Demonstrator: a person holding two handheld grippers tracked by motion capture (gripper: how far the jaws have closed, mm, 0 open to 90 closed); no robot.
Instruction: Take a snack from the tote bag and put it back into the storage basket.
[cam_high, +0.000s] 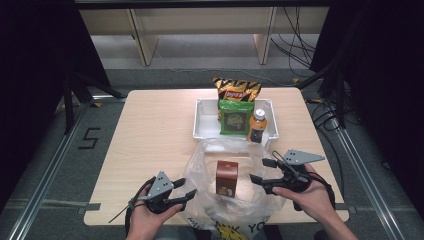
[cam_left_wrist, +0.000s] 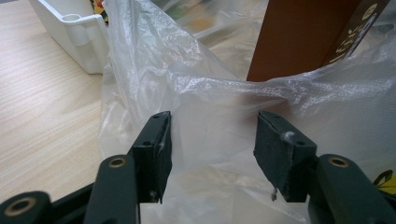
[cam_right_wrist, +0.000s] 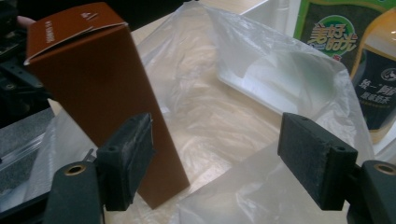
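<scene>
I see the clear, crinkled plastic bag (cam_high: 205, 165) lying open on the light wooden tabletop (cam_high: 150, 130), near its front edge. An upright brown cardboard carton (cam_high: 226, 177) stands inside the bag, at about the middle.

My left gripper (cam_high: 186, 196) sits at the bag's left rim, jaws released; in the left gripper view the film bulges between the pads (cam_left_wrist: 156, 149) but is not pinched. My right gripper (cam_high: 263, 171) is at the bag's right rim, jaws spread and holding nothing; in the right gripper view the carton (cam_right_wrist: 100, 93) stands just past its left pad (cam_right_wrist: 130, 156).

Behind the bag is a white plastic tray (cam_high: 200, 122) holding a green snack packet (cam_high: 234, 117), a yellow-and-black chip bag (cam_high: 235, 90) and an orange-capped bottle (cam_high: 257, 126).
</scene>
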